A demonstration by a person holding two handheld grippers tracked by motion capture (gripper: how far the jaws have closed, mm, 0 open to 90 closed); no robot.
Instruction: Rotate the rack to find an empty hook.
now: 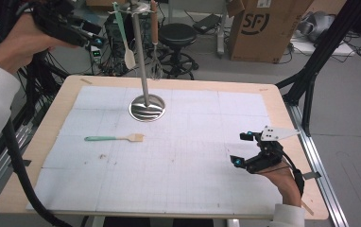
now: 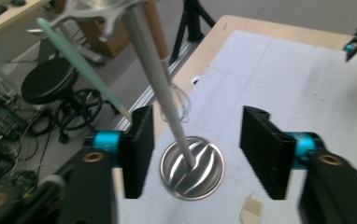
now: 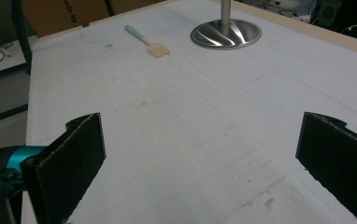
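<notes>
A steel stand (image 1: pixel 147 108) with a tall pole rises from the far left-centre of the table. A green-handled spoon (image 1: pixel 124 38) and a brown-handled whisk (image 1: pixel 156 56) hang from its top. My left gripper (image 1: pixel 93 40) is held high at the far left, close to the hanging spoon. In the left gripper view its jaws (image 2: pixel 200 114) stand open with nothing between the pads; the spoon's green handle (image 2: pixel 81 70) passes just outside one jaw, and the stand's base (image 2: pixel 193 168) lies below. A green-handled brush (image 1: pixel 115 138) lies flat on the table. My right gripper (image 1: pixel 241 149) rests open at the near right, empty (image 3: pixel 204 126).
A white gridded mat (image 1: pixel 178 156) covers the wooden table (image 1: pixel 282 109). Beyond the far edge stand a black stool (image 1: pixel 177 35), a cardboard box (image 1: pixel 263 28) and cable clutter. A black stand leg (image 1: pixel 311 80) rises at the right. The brush (image 3: pixel 151 44) lies far ahead of the right gripper.
</notes>
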